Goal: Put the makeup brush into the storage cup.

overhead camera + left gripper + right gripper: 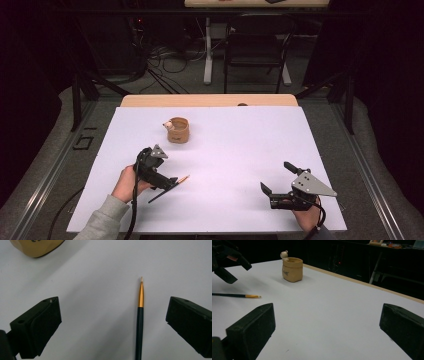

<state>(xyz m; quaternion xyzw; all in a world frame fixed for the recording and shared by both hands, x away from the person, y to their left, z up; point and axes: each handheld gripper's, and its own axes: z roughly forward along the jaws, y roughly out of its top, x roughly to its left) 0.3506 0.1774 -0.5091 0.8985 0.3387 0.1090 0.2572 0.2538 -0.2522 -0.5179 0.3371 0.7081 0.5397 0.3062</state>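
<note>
A thin brush (139, 322) with a dark handle, gold ferrule and pale tip lies flat on the white table sheet (235, 145). My left gripper (112, 322) hangs over it, open, and the brush sits between the jaws, nearer the right one and touching neither. From above, the left gripper (159, 176) is at the front left, with the brush (172, 186) pointing right from under it. A tan sack-shaped pot (178, 130) with a small figure on its rim stands behind. My right gripper (276, 177) rests at the front right, open and holding nothing.
In the right gripper view the pot (292, 269) stands far left, the brush (235, 295) lies at the left edge, and the left gripper (227, 262) hovers above it. The sheet's far wooden edge (210, 100) borders a dark floor with chair legs and cables.
</note>
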